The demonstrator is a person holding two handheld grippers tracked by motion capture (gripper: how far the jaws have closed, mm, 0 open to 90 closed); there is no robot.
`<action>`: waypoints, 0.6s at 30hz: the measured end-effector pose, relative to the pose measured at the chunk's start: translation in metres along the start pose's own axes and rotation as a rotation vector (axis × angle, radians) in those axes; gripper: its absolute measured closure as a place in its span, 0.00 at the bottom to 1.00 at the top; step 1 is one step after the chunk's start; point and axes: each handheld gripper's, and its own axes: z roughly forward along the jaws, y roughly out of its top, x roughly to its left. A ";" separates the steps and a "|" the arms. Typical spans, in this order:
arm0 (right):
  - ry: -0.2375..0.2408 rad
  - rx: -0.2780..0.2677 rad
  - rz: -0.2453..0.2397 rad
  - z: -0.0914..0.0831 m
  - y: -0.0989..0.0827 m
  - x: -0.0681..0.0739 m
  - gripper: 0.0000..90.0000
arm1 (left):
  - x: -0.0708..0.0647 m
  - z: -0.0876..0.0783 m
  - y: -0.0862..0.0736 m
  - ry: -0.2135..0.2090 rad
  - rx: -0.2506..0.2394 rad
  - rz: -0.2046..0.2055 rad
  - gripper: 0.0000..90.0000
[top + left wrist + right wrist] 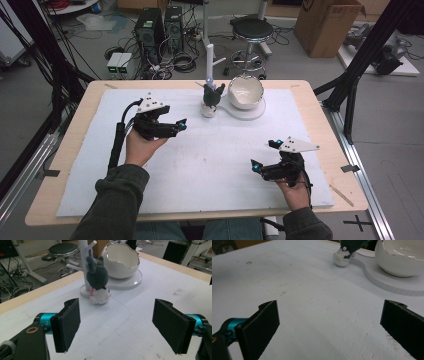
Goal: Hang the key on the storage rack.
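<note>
No legible text — no labels, brands

plush toy (pixel 212 97) left of bowl (pixel 245 91)

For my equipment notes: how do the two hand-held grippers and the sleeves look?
Each hand-held gripper, left and right, is black, with flat black pads, teal fittings, a pale three-cornered top plate and a black cable. The sleeves are dark olive green.
</note>
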 end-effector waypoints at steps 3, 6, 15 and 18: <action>-0.001 -0.006 0.004 -0.001 0.001 0.001 0.02 | -0.001 -0.001 -0.001 -0.002 0.002 0.000 0.26; 0.001 -0.004 -0.001 0.000 0.001 0.000 0.02 | -0.001 -0.003 -0.003 -0.006 0.000 0.000 0.26; -0.001 -0.007 -0.002 -0.001 0.001 0.000 0.02 | -0.004 -0.010 -0.008 -0.023 0.015 0.019 0.26; -0.003 -0.007 -0.002 0.000 0.001 0.000 0.02 | -0.004 -0.013 -0.009 -0.026 0.013 0.015 0.26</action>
